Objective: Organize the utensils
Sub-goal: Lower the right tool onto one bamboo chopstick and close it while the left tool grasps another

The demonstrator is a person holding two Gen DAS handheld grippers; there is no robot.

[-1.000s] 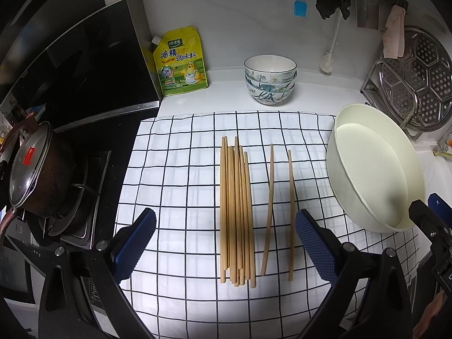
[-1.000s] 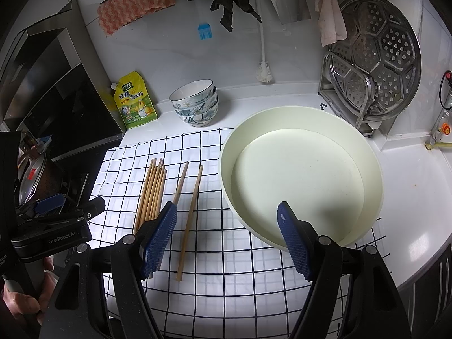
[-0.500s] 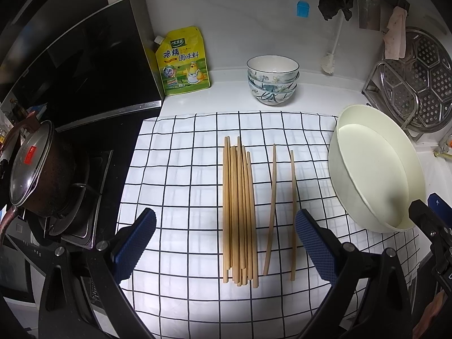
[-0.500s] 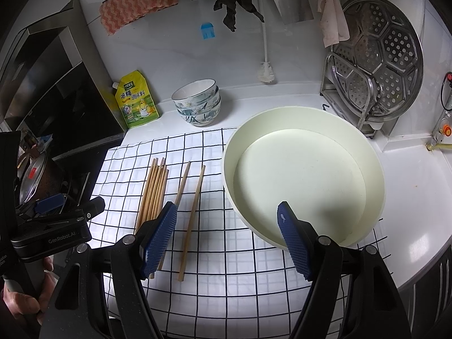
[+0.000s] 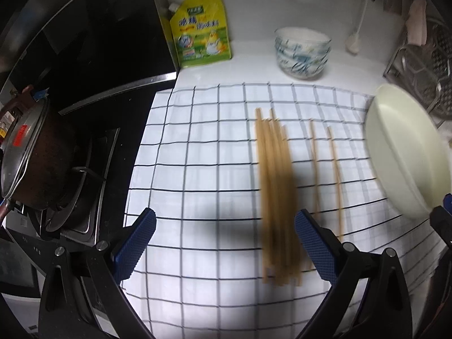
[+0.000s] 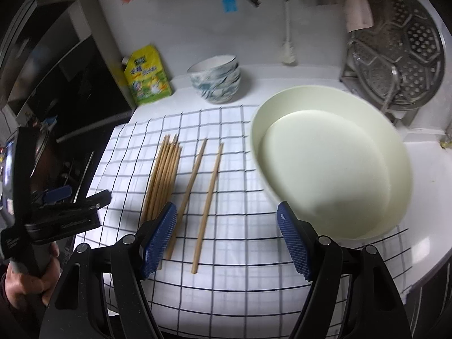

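A bundle of several wooden chopsticks (image 5: 278,195) (image 6: 163,178) lies lengthwise on a white checked cloth (image 5: 197,155) (image 6: 240,254). Two single chopsticks (image 5: 334,178) (image 6: 207,206) lie apart just right of the bundle. My left gripper (image 5: 224,250) hovers open over the cloth, left of the bundle, with nothing between its fingers. My right gripper (image 6: 226,240) is open above the near ends of the two loose chopsticks, holding nothing. A large cream basin (image 5: 404,152) (image 6: 333,163) sits to the right.
Stacked patterned bowls (image 5: 302,53) (image 6: 216,80) and a yellow pouch (image 5: 202,31) (image 6: 147,79) stand by the back wall. A lidded pot (image 5: 31,152) sits on the stove at left. A metal steamer rack (image 6: 401,56) stands at the back right. A hand (image 6: 25,279) holds the left gripper.
Both views have shifted left: the chopsticks and basin now lie further right in the left wrist view, and the right gripper sits over the loose chopsticks. Nothing was picked up.
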